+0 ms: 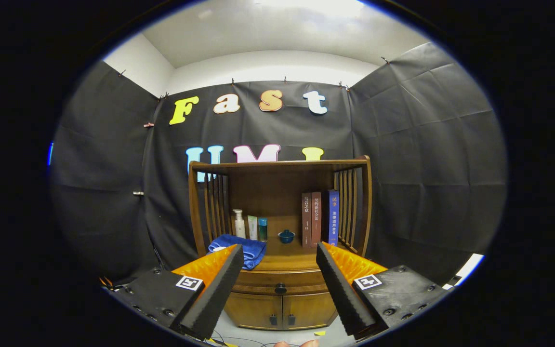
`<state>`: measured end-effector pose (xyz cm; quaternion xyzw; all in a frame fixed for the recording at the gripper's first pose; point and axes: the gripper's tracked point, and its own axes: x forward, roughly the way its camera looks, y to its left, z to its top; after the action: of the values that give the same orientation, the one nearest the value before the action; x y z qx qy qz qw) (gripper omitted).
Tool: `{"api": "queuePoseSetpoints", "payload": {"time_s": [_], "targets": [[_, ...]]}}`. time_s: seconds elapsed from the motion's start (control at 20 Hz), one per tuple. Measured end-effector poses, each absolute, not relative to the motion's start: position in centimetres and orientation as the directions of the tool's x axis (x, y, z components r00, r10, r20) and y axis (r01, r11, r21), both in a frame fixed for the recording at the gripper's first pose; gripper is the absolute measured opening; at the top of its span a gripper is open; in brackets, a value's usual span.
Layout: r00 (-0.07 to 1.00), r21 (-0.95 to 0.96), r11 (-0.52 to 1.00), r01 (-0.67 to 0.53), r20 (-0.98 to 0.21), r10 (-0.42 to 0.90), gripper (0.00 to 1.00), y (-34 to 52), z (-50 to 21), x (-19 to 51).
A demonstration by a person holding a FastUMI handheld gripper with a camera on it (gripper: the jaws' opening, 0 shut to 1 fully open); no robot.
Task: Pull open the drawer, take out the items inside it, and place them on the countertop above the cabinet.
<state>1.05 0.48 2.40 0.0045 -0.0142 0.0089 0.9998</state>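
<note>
The gripper (pixel 280 260) fills the bottom of the frame, its fingers (pixel 219 284) spread wide and holding nothing. Between them, lower centre, sits the drawer (pixel 280 279) of the wooden cabinet (pixel 280 303), shut, with a small dark knob (pixel 281 288). Just above it the counter (pixel 287 258) carries a blue towel (pixel 239 248), bottles (pixel 239 224), a small blue bowl (pixel 286 236) and books (pixel 320 219). The knob is small: I judge that fingers closing off-centre could slip off it, or a skewed pull could jam the drawer.
</note>
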Motion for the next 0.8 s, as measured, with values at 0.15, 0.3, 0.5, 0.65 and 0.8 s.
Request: {"api": "queuePoseSetpoints", "payload": {"time_s": [0.15,0.3,0.5,0.65,0.8], "targets": [[1.0,-0.013,1.0,-0.024,0.013,0.024,0.98,1.0,1.3,1.3],[1.0,-0.006,1.0,-0.02,0.013,0.02,0.98,1.1,0.7,1.4],[1.0,0.001,1.0,-0.016,0.007,0.016,0.98,1.3,-0.6,1.9],[1.0,0.009,1.0,-0.016,-0.002,0.016,0.98,1.3,-2.0,2.5],[1.0,0.027,0.999,-0.018,-0.009,0.018,0.98,1.2,-3.5,3.2]]}}
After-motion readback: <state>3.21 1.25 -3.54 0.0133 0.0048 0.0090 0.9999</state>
